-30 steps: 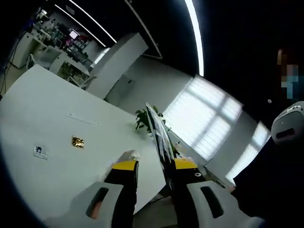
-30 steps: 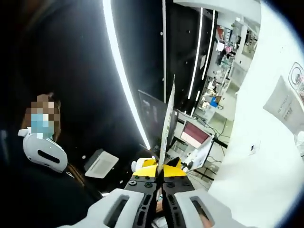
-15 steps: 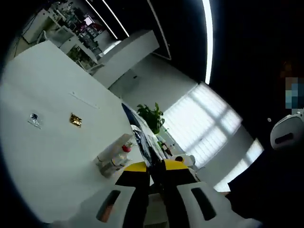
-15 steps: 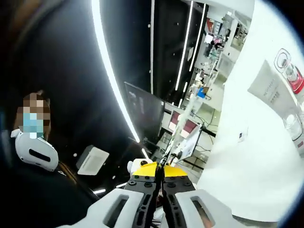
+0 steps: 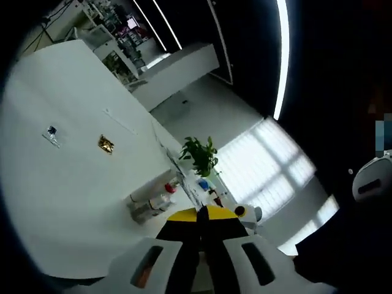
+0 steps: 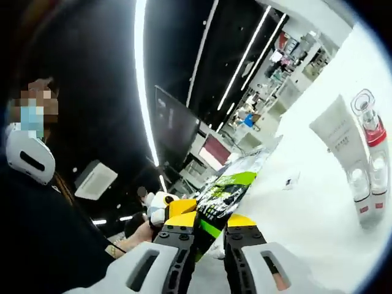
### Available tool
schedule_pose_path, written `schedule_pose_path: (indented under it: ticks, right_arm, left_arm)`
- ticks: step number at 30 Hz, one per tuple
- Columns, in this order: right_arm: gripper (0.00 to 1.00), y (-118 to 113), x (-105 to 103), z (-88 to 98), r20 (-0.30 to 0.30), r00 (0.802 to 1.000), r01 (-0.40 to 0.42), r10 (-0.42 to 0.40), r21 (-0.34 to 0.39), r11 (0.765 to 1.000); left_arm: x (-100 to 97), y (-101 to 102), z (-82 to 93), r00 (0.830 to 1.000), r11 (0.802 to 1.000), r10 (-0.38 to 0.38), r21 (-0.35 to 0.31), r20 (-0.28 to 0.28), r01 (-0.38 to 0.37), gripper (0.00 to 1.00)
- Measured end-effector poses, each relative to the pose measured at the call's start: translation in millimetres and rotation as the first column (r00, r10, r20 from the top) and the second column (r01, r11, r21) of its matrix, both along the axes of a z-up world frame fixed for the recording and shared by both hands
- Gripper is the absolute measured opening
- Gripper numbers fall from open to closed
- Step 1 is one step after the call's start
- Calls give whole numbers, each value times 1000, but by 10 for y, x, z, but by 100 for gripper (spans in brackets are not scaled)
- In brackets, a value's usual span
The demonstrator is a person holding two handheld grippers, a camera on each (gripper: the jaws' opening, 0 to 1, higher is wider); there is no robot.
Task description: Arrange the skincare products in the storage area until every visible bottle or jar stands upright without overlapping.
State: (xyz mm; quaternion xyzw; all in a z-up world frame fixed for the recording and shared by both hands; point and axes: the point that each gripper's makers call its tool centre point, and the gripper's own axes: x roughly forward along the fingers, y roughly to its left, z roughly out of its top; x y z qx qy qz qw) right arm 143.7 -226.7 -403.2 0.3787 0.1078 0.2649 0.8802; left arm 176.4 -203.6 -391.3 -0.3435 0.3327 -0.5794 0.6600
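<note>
On the white table [image 5: 67, 202], near its far edge in the left gripper view, a small group of skincare items lies flat: a white squeeze tube [image 5: 149, 188] and clear bottles with a red-collared cap [image 5: 160, 201], touching one another. Further in from that edge sit a small gold foil square [image 5: 106, 144] and, beside it, a small clear sachet with a dark spot [image 5: 51, 131], well apart from the bottle group. A green potted plant [image 5: 200, 156] stands beyond the table's far edge.

The left gripper [image 5: 202, 214], yellow-tipped with black and white arms, has its jaws pressed together with no gap; whether anything thin is pinched between them cannot be told.

In the right gripper view the same white squeeze tube [image 6: 335, 131] and a clear bottle with a red band and clear cap [image 6: 369, 128] lie side by side toward the table's edge at the right of the view, with further clear bottles [image 6: 361, 196] next to them. The right gripper [image 6: 210, 222] clamps a glossy green, black and white flat packet [image 6: 228, 190] between its jaws, held above the table.
</note>
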Motion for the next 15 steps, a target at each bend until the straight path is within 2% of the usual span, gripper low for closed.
schedule_pose_path:
  ticks: [4, 15]
  right_arm:
    - [41, -45, -15, -58, -2, 1000, 16, -16, -37, 999]
    - [67, -224, -54, -244, -39, 997, 63, -69, -142, 988]
  left_arm:
    - [53, -26, -86, 1000, 1000, 14, 7, -28, -14, 0]
    - [127, -182, -368, 997, 998, 18, 59, -72, -14, 0]
